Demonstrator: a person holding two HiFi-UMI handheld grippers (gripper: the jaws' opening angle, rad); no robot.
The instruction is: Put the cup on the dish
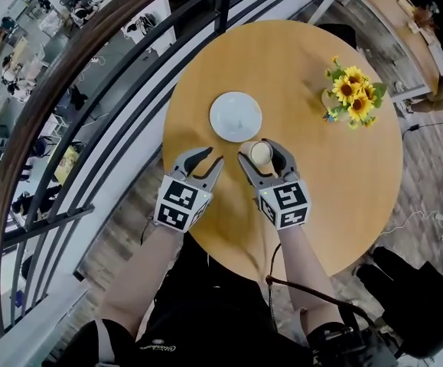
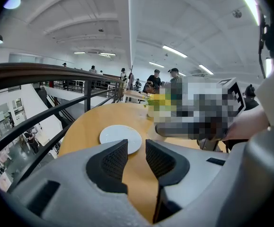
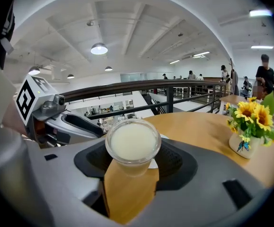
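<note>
Your right gripper (image 1: pixel 258 153) is closed on the cup (image 3: pixel 133 143), held just beside the near rim of the dish (image 1: pixel 236 116) over the worktop (image 1: pixel 328 189). The cup is full almost to its lip with a pale, milky liquid (no lid that I can see), so a tilt or jerk on the way across would likely slop it. Squeezing harder may buckle the thin wall. The dish is bare. Your left gripper (image 2: pixel 135 152) hangs open, holding nothing.
</note>
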